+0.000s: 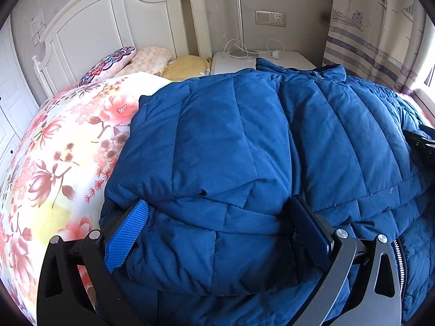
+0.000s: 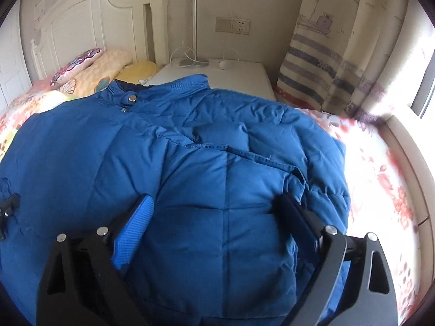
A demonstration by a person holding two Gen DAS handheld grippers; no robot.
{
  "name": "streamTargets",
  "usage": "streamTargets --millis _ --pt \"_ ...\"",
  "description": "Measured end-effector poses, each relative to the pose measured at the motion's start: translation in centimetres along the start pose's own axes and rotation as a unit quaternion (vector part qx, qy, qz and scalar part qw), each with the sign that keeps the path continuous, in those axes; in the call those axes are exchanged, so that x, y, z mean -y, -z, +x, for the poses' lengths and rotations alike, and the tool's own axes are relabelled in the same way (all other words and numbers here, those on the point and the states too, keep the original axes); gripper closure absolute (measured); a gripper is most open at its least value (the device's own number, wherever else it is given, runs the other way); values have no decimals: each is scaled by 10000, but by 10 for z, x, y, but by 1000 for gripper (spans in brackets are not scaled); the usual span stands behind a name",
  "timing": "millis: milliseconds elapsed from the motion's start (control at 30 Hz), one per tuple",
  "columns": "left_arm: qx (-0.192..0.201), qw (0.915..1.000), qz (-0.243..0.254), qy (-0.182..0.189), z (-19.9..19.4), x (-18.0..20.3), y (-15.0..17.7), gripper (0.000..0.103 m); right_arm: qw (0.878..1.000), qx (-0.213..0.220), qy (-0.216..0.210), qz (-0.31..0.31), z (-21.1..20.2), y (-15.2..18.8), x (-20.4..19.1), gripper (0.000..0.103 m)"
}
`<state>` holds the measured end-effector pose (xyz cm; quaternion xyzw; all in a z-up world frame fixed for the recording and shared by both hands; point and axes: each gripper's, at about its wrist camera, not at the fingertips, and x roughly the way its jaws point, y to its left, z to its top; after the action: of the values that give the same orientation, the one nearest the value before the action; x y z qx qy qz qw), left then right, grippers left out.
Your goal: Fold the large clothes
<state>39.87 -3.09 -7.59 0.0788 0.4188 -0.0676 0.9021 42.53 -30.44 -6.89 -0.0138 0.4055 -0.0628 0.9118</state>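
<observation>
Blue quilted jacket (image 1: 244, 141) is lying spread across the bed (image 1: 54, 163), covering most of the floral bedspread from its middle toward the window-side edge, with its collar and snap button (image 2: 132, 97) pointing toward the headboard (image 1: 108, 21) and the white nightstand (image 2: 239, 76). One part is lying folded over the body of the garment, making a raised seam line across the middle in the right wrist view.

Left tool (image 1: 217, 217) is sitting with its fingers spread wide, a thick roll of the padded fabric bulging between the blue pad (image 1: 127, 233) and the dark pad; whether the pads are pressing on that roll I cannot tell. A zipper (image 1: 401, 258) is showing at the jacket's edge just beside that tool.

Right tool (image 2: 214, 212) is standing wide open over the jacket's lower part near the window side of the bed, cloth lying between its fingers but not pinched. Pillows (image 1: 136, 59) are resting against the headboard, and a striped curtain (image 2: 326, 68) is hanging beyond the nightstand.
</observation>
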Motion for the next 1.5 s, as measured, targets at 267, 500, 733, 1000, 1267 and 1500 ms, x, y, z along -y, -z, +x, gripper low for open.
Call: streamTargets --millis 267,500,733,1000,1267,1500 --pt "-9 10000 -32 34 1 -2 0 4 9985 542 -84 -24 -68 15 -22 11" --pt "-4 10000 -36 42 1 -2 0 4 9979 12 -58 -649 -36 43 -45 8" --pt "216 9993 -155 -266 -29 0 5 4 9986 181 -332 -362 -82 42 -47 9" --pt "-154 9964 824 101 -39 62 50 4 9893 -560 -548 -1233 -74 81 -85 8" --pt "-140 9987 484 -70 -58 17 56 4 9952 -429 -287 -830 -100 87 -43 6" --pt "-592 9969 -512 67 -41 -49 68 4 9968 -642 -388 -293 -86 112 9 3"
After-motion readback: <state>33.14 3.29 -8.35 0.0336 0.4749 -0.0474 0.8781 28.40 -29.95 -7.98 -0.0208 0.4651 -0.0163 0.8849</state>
